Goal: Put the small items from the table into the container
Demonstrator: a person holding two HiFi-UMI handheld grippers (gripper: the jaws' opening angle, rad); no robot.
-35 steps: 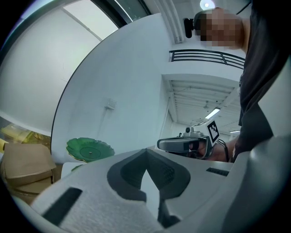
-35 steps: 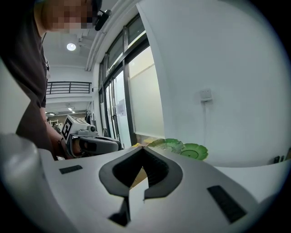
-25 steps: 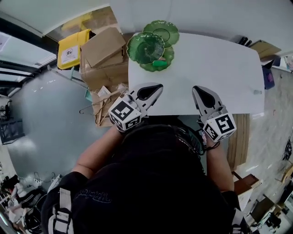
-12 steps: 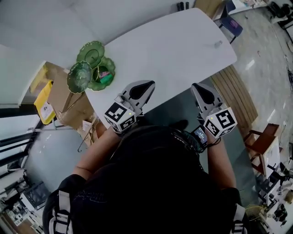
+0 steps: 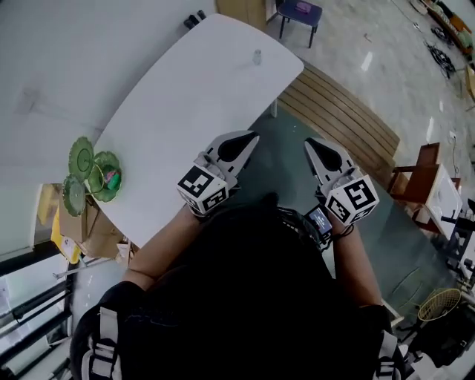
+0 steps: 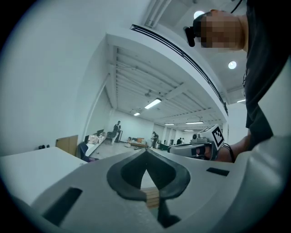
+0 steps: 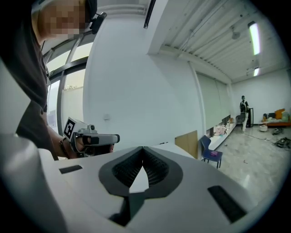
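Note:
In the head view the white table (image 5: 185,96) lies up and to the left. On its far end sits a small pale item (image 5: 257,57). Green flower-shaped dishes (image 5: 82,157) stand at its left corner, with pink and green bits (image 5: 112,178) in one. My left gripper (image 5: 251,138) hangs just off the table's near edge, shut and holding nothing. My right gripper (image 5: 310,143) is over the dark floor, also shut and holding nothing. In the left gripper view the jaw tips (image 6: 145,152) meet, and in the right gripper view the tips (image 7: 142,149) meet too.
A slatted wooden platform (image 5: 341,111) lies right of the table. A blue chair (image 5: 300,13) stands beyond it. Cardboard boxes and a yellow bag (image 5: 63,223) sit below the dishes. A wooden chair (image 5: 423,178) and a wicker basket (image 5: 439,303) are at the right.
The person has turned right, so the table and green dishes have swung to the upper left. Both grippers have left the table's edge and stay shut.

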